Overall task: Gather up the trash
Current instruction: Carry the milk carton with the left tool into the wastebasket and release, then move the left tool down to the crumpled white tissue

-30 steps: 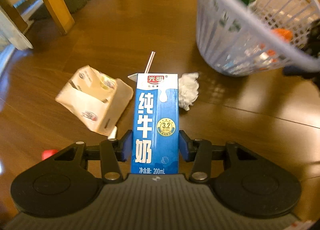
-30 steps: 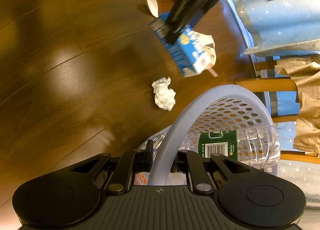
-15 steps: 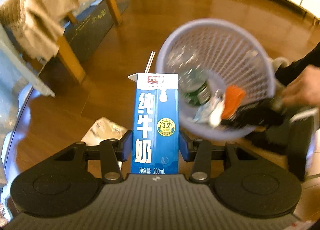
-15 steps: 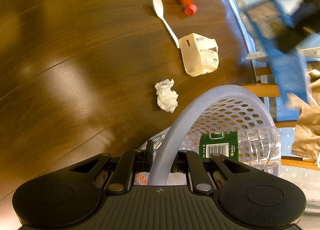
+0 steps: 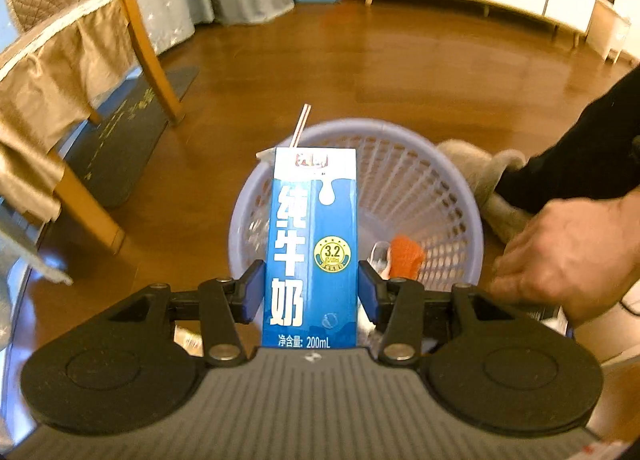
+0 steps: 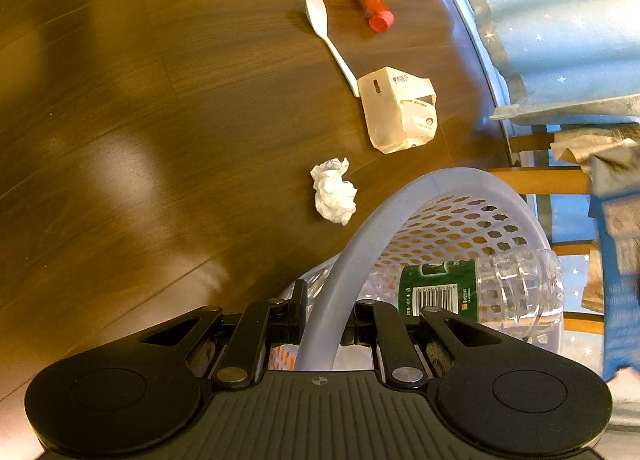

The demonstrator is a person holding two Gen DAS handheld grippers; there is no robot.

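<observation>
Milk carton [image 5: 312,244] sits over the basket [image 5: 460,184] between your left gripper's [image 5: 311,294] opening jaws; right gripper [image 6: 323,320] clamps the rim. Let it drop in.

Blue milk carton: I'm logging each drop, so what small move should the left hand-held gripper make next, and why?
Probably let go. The left hand-held gripper holds the blue milk carton upright, lined up over the lavender plastic mesh basket; its jaws are opening. The right hand-held gripper grips the basket's rim.
</observation>
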